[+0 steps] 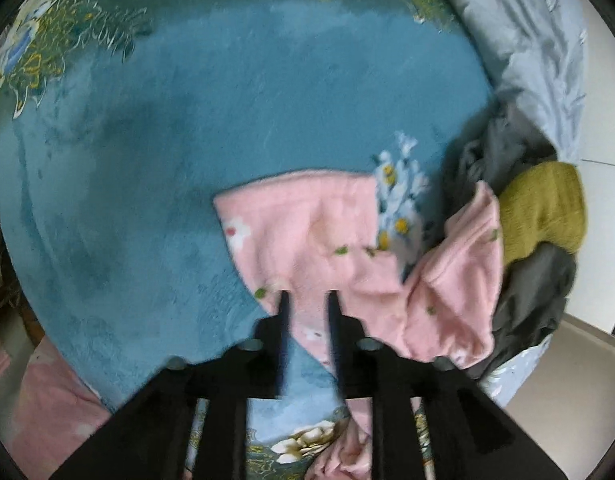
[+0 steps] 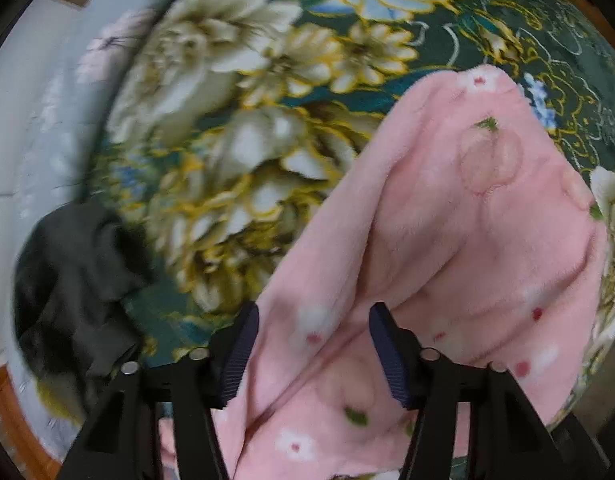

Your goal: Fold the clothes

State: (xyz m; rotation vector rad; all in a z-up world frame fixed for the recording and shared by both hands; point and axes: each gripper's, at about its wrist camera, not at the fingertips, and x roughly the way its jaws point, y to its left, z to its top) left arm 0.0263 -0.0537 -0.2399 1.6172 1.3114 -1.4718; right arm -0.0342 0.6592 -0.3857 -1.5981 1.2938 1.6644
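— Looking down through the left wrist camera, what did you find?

— The left gripper (image 1: 308, 292) pointed steeply down, its two thin fingers (image 1: 284, 312) parted by a narrow gap; the pink garment (image 1: 307, 224) lay flat on the blue blanket (image 1: 187, 120) under the tips, but I could not tell whether the pads pressed on it; nothing seemed pinched between them.

— And where did that garment run?

— From the fingertips it spread toward twelve and two o'clock; a bunched part (image 1: 463, 280) rose at three o'clock, touching a heap of clothes; an olive knit piece (image 1: 543, 208) sat on top of that heap, with dark grey cloth (image 1: 535, 292) just below it; a pale grey quilt (image 1: 527, 40) filled the edge at one o'clock.

— What about the right wrist view?

— The right gripper (image 2: 313, 320) stood about half open, its ribbed pads (image 2: 243, 352) well apart; a raised fold of the pink garment (image 2: 447, 240) ran up between them from six o'clock toward one o'clock; neither pad clearly clamped it.

— Anything else there?

— The flowered green border of the blanket (image 2: 247, 140) filled ten to twelve o'clock; a dark grey garment (image 2: 75, 280) lay crumpled at nine o'clock, apart from the pink one.
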